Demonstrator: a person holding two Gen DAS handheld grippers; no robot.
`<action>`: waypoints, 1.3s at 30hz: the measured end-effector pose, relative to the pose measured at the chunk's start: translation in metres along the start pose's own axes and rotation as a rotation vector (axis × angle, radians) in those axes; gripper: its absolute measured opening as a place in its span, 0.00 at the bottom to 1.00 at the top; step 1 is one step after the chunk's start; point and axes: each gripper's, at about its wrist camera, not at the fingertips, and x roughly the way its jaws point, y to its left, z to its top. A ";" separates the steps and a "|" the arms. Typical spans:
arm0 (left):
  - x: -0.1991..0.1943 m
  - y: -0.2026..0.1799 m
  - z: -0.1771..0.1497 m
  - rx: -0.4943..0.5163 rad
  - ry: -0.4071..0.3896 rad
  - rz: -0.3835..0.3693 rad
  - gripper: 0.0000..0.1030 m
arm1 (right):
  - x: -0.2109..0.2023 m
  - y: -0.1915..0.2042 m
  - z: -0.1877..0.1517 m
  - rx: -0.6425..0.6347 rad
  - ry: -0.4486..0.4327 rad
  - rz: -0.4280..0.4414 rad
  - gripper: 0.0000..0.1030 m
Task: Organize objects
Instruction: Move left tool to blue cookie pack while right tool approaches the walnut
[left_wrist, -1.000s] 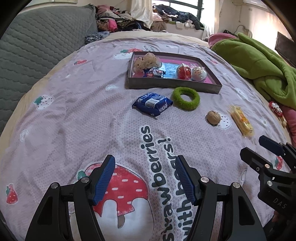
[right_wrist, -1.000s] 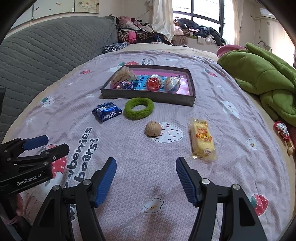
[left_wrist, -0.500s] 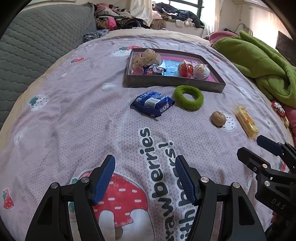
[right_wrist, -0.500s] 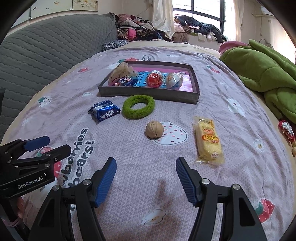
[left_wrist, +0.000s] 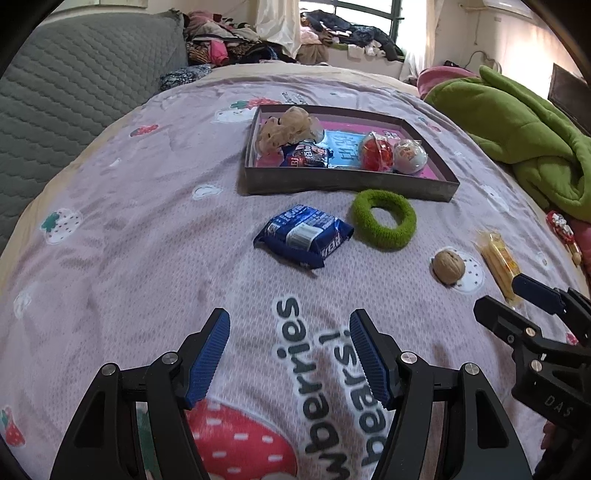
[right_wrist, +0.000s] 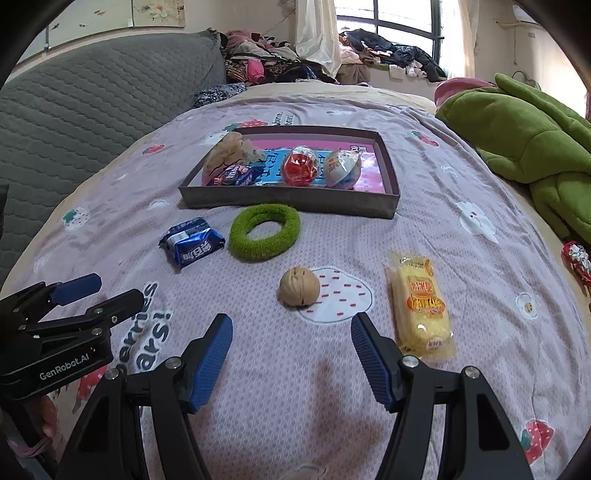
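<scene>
A dark shallow box (left_wrist: 347, 182) (right_wrist: 288, 201) on the bed holds a beige plush, a blue packet, a red ball and a white ball. In front of it lie a blue snack packet (left_wrist: 303, 236) (right_wrist: 192, 245), a green fuzzy ring (left_wrist: 384, 218) (right_wrist: 264, 232), a walnut (left_wrist: 447, 266) (right_wrist: 298, 286) and a yellow wrapped cake (left_wrist: 498, 258) (right_wrist: 421, 302). My left gripper (left_wrist: 290, 354) is open and empty, short of the blue packet. My right gripper (right_wrist: 291, 356) is open and empty, just short of the walnut.
The purple strawberry-print bedspread (left_wrist: 147, 221) covers the bed. A green blanket (left_wrist: 517, 125) (right_wrist: 524, 136) lies at the right, a grey quilted headboard (right_wrist: 92, 92) at the left, piled clothes by the window. A red wrapped item (right_wrist: 576, 258) lies at the right edge.
Both grippers have moved forward toward the objects; the packet, ring and walnut look nearer. Both stay open and empty.
</scene>
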 end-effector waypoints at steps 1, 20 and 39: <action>0.003 0.000 0.002 0.001 0.001 -0.002 0.67 | 0.002 0.000 0.001 0.000 0.002 -0.002 0.64; 0.044 -0.004 0.028 0.048 -0.005 -0.029 0.67 | 0.036 -0.002 0.013 -0.012 0.026 -0.004 0.64; 0.069 -0.001 0.044 0.117 -0.025 -0.126 0.67 | 0.055 -0.004 0.020 -0.015 0.042 0.002 0.64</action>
